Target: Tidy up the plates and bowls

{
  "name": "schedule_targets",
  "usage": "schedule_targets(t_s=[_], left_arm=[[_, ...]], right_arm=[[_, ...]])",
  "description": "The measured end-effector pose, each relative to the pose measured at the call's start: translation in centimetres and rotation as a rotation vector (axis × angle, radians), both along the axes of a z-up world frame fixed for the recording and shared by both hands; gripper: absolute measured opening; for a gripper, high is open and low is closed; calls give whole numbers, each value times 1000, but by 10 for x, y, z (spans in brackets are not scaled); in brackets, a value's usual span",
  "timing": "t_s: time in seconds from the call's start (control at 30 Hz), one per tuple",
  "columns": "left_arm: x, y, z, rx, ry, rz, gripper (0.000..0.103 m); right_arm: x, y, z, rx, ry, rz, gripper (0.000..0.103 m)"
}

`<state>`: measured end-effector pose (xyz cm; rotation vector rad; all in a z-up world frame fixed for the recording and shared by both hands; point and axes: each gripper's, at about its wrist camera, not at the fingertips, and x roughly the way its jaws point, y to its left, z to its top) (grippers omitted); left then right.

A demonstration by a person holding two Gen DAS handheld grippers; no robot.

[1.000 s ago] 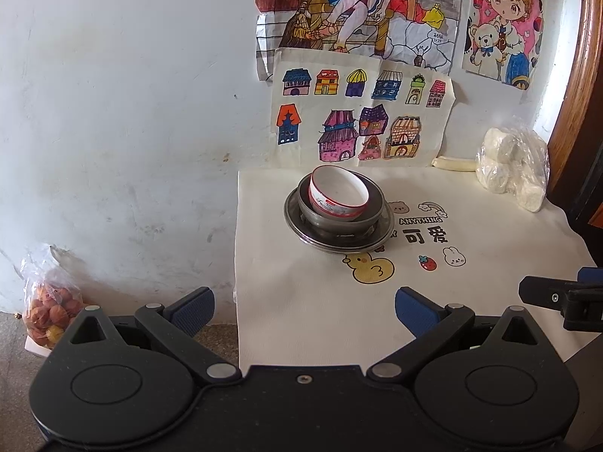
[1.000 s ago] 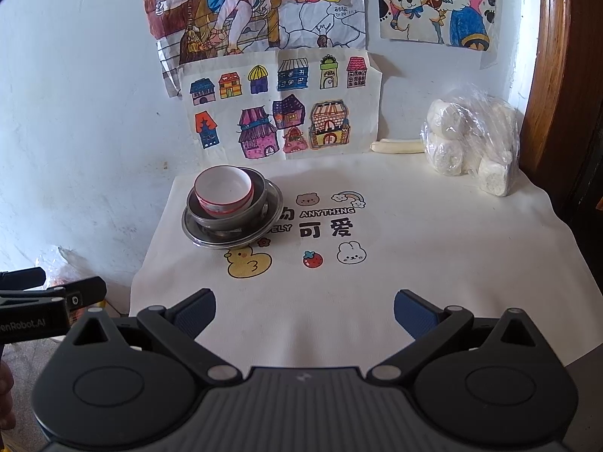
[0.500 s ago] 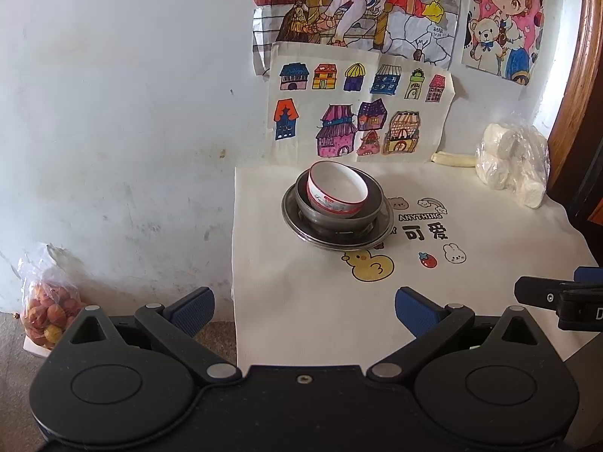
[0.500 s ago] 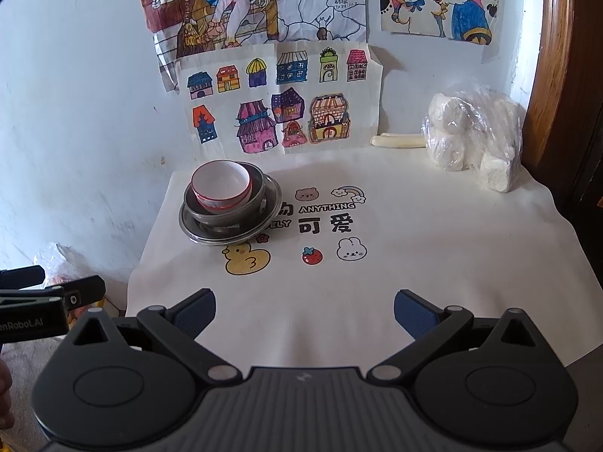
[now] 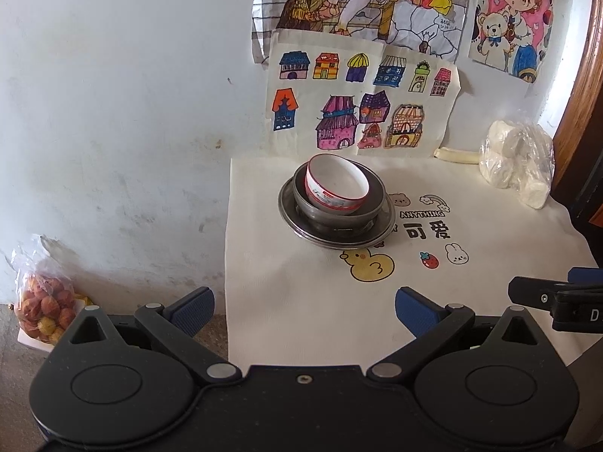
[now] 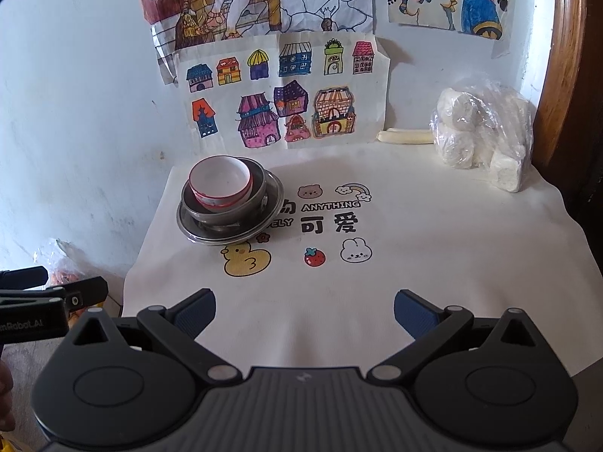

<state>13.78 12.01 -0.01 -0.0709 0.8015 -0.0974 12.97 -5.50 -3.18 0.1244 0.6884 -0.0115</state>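
A white bowl with a red rim [image 5: 335,184] sits tilted inside a grey metal bowl [image 5: 371,209], which stands on a steel plate [image 5: 294,218] at the back left of the table. The same stack shows in the right wrist view: white bowl [image 6: 220,182], metal bowl [image 6: 256,203], plate [image 6: 275,203]. My left gripper [image 5: 304,310] is open and empty at the table's front left edge, well short of the stack. My right gripper [image 6: 304,310] is open and empty over the front of the table.
A cream cloth with cartoon prints [image 6: 414,263] covers the table. A plastic bag of white lumps [image 6: 486,132] sits at the back right by a wooden door frame [image 6: 557,56]. A bag of fruit [image 5: 45,309] lies on the floor at left. Drawings hang on the wall.
Both grippers have drawn back and slightly lower, so the stack sits a little higher and farther in each view. The jaws stay open. The stack has not moved.
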Motion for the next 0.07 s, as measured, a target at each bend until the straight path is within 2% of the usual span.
schedule_targets(t_s=[0.07], left_arm=[[5,-2,-2,-1,8,-2,102]], right_arm=[[4,-2,-1,3,5,3,103]])
